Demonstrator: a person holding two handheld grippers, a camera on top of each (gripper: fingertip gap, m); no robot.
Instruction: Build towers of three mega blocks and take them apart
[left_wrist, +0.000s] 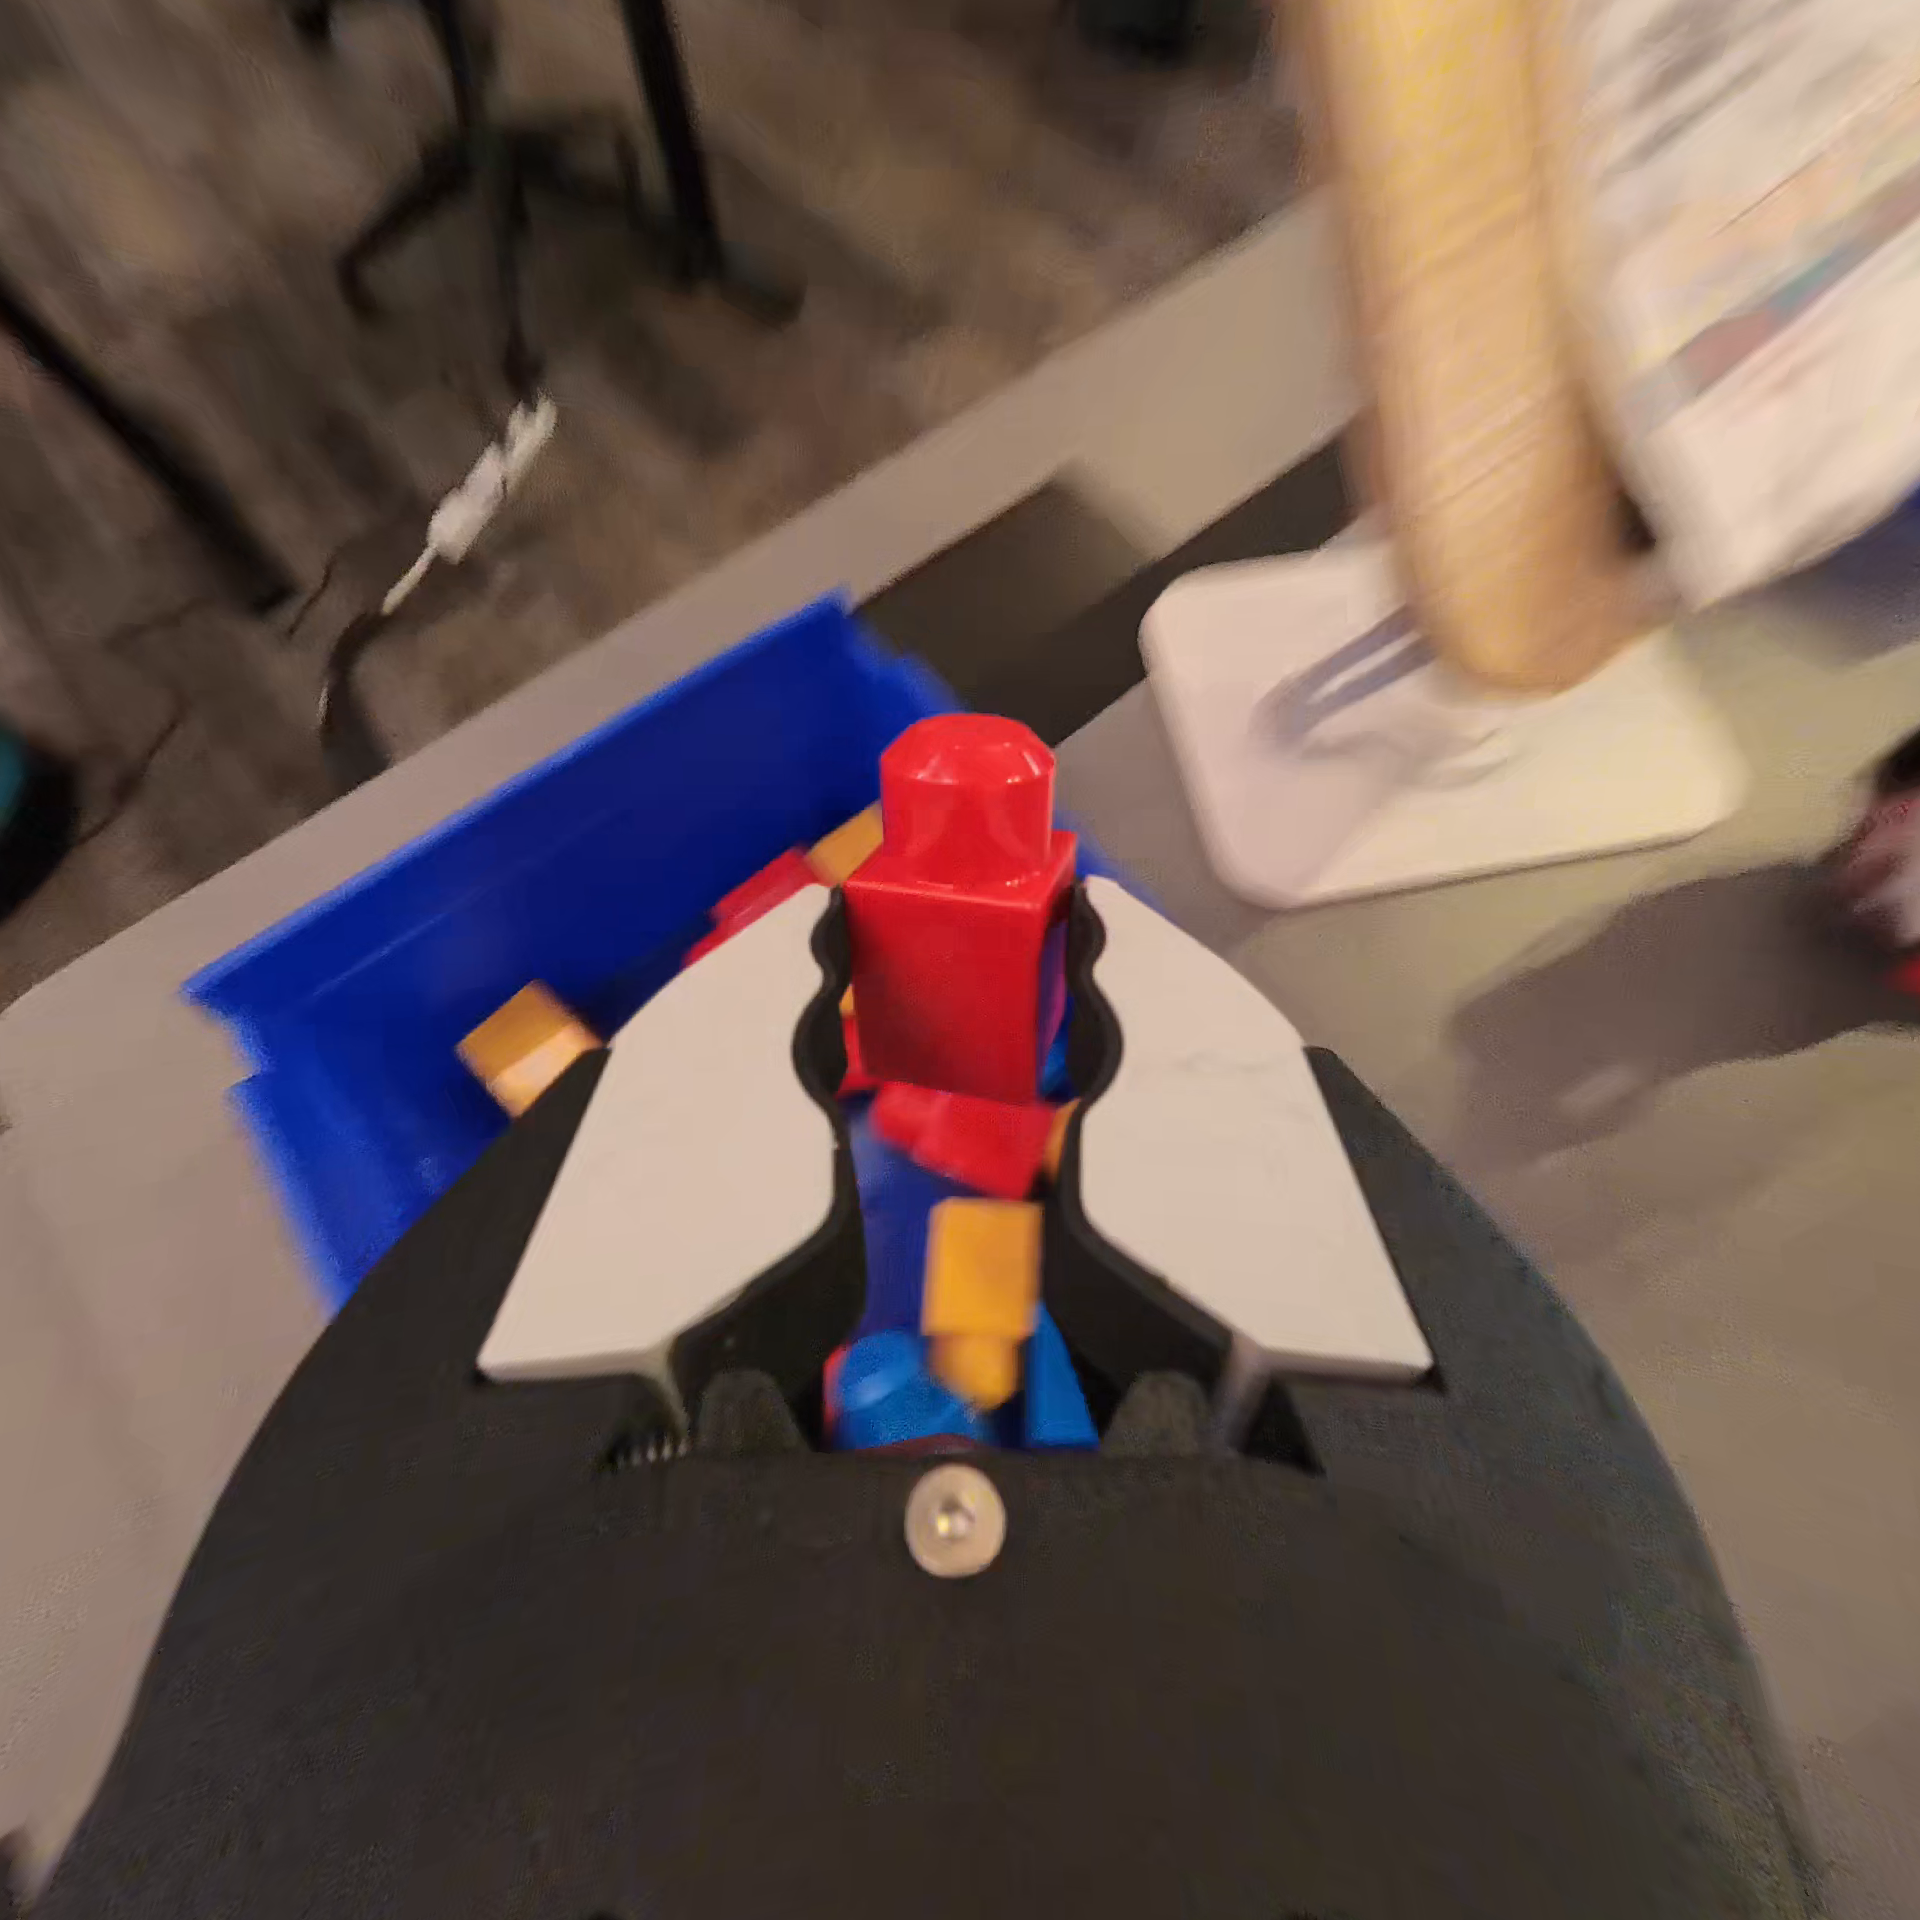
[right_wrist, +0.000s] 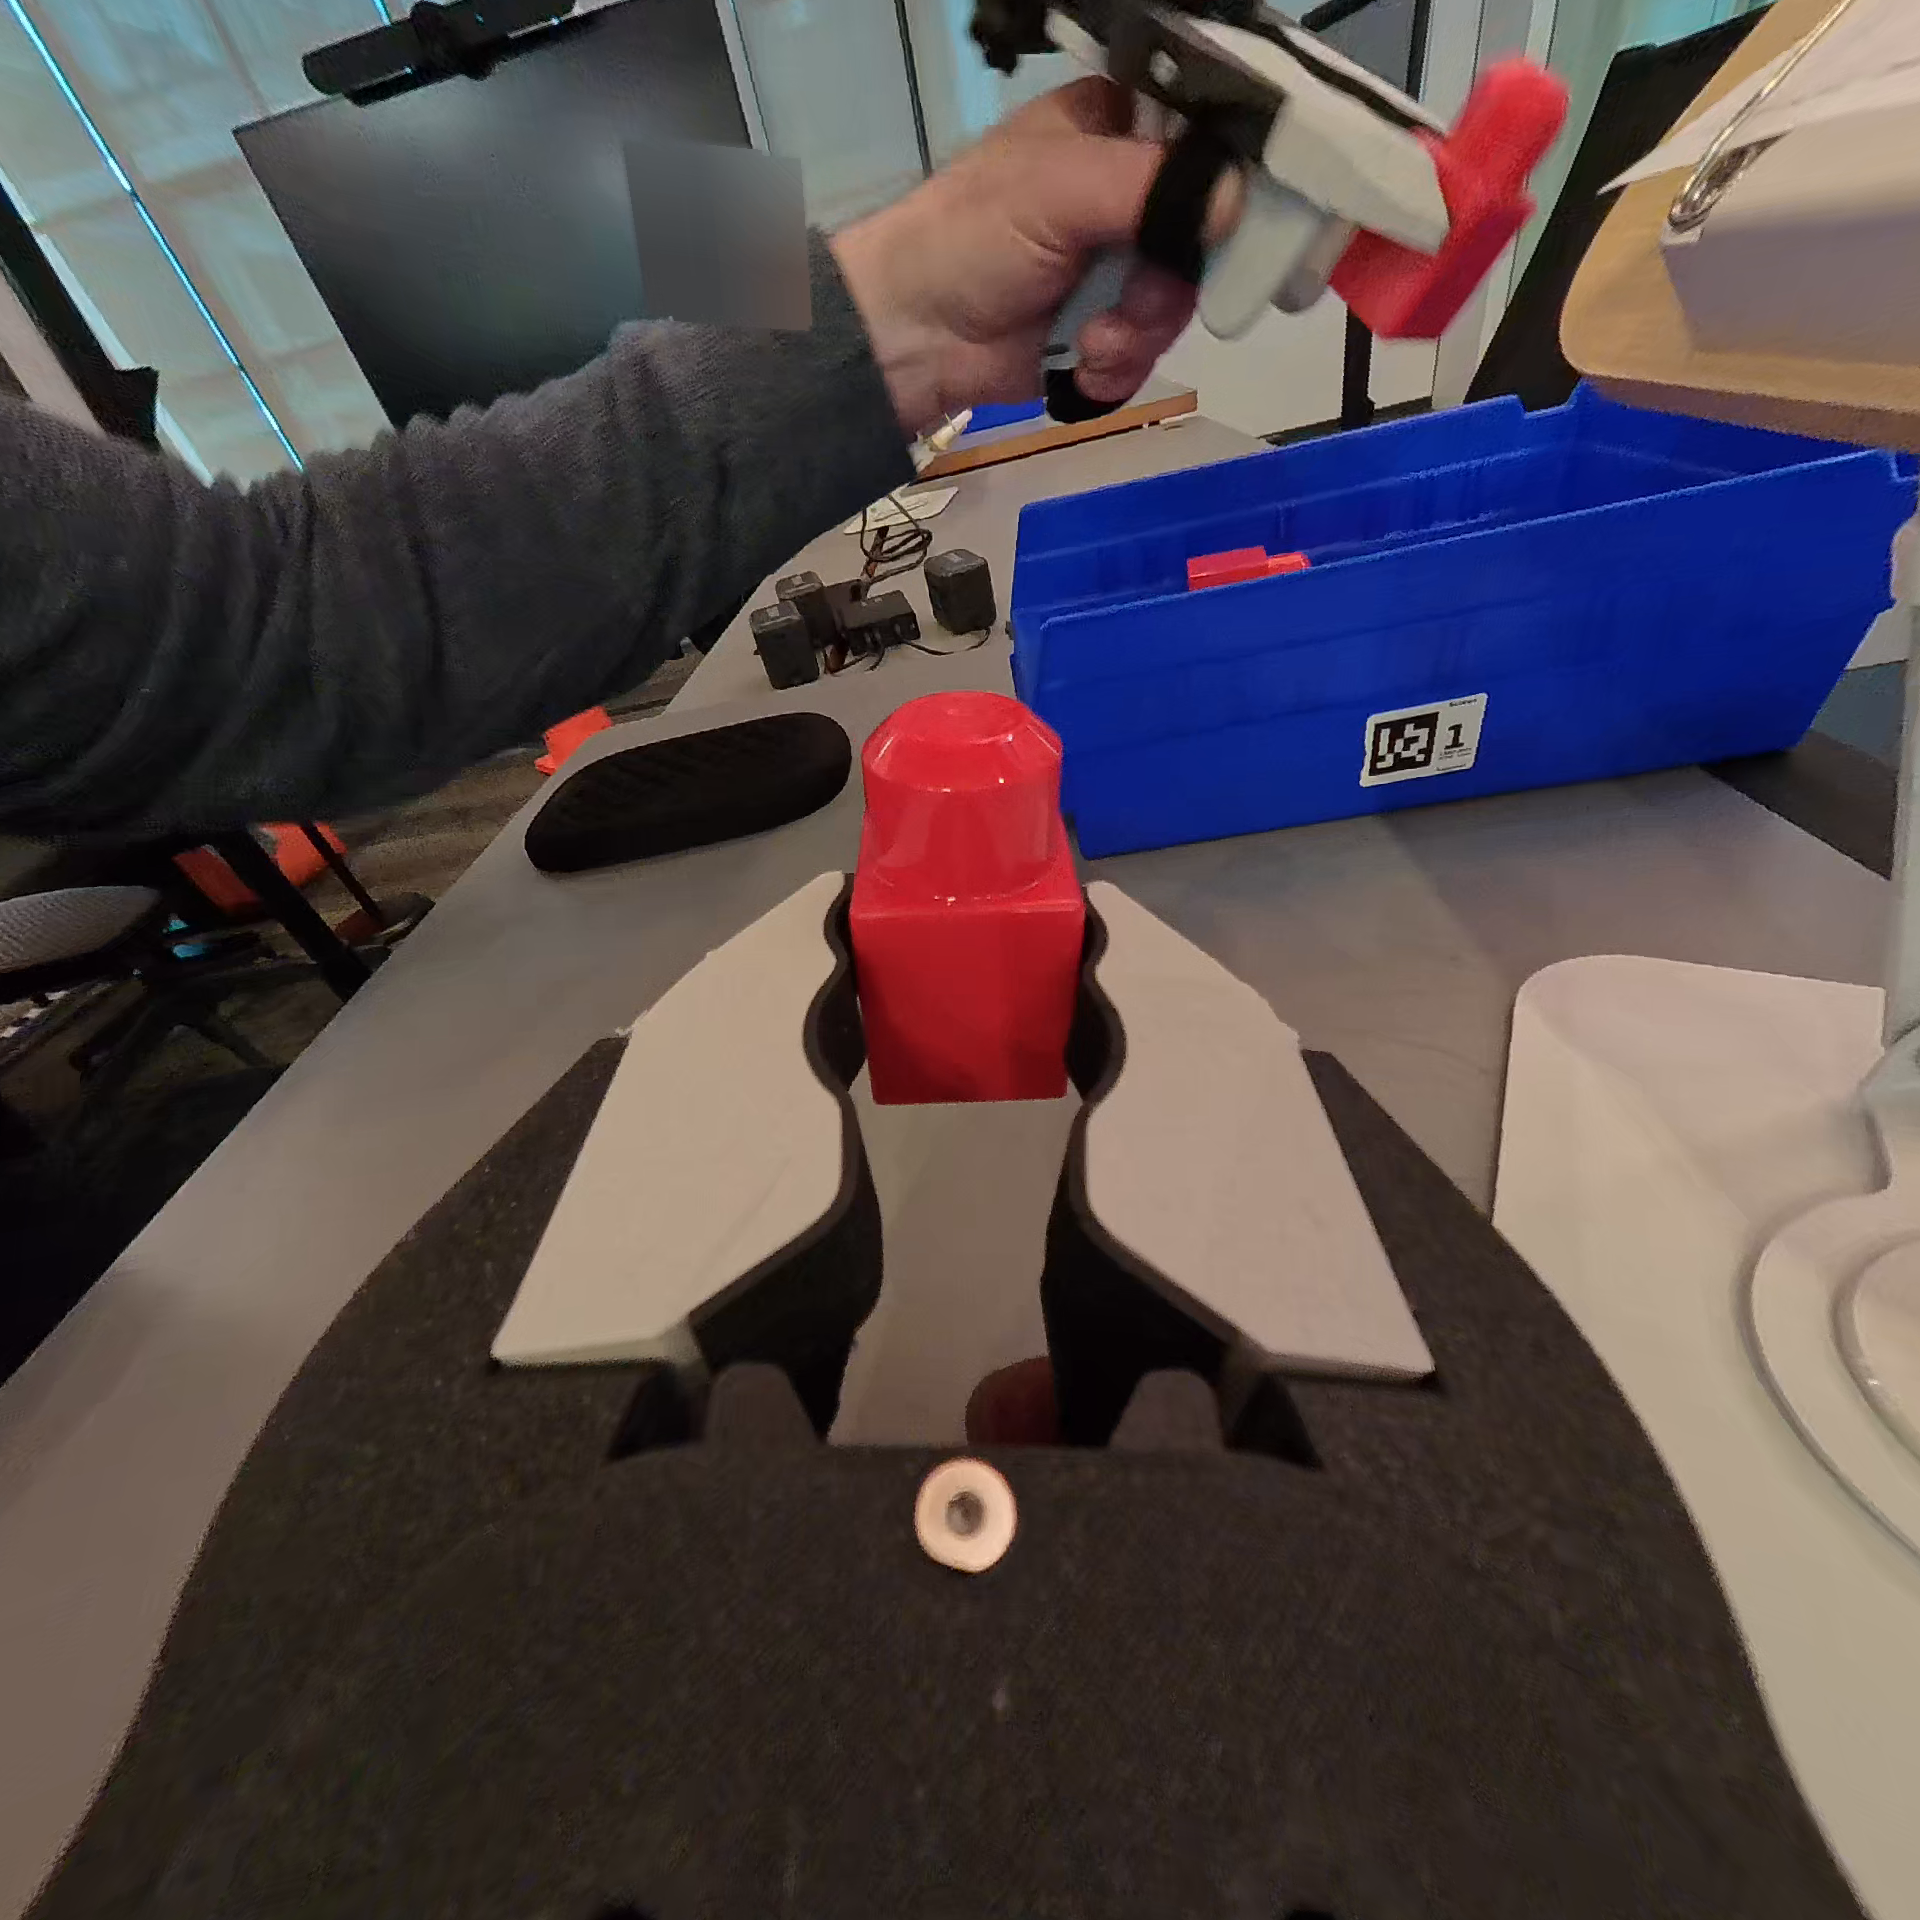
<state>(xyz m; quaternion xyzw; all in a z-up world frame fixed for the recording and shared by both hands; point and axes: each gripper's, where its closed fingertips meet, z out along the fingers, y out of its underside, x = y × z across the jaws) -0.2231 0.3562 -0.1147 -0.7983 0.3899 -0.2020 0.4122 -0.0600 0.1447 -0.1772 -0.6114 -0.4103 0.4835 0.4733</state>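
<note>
Both wrist views: each gripper (left_wrist: 956, 935) (right_wrist: 961, 935) clamps a red block (left_wrist: 951, 977) (right_wrist: 961, 987).

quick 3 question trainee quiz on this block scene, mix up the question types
1. True or false: the left tool is empty.
2. Multiple choice: the blue bin sits A) on the floor, B) on the grey table, C) on a chair.
3. Fill in: the right tool is shut on a ____ block, stud pointing away from the camera.

Key
1. False: it is shut on a red block, held above the bin of loose red, blue and orange blocks.
2. B.
3. Red: the right tool's red block is clamped between both fingers, above the table.
</note>
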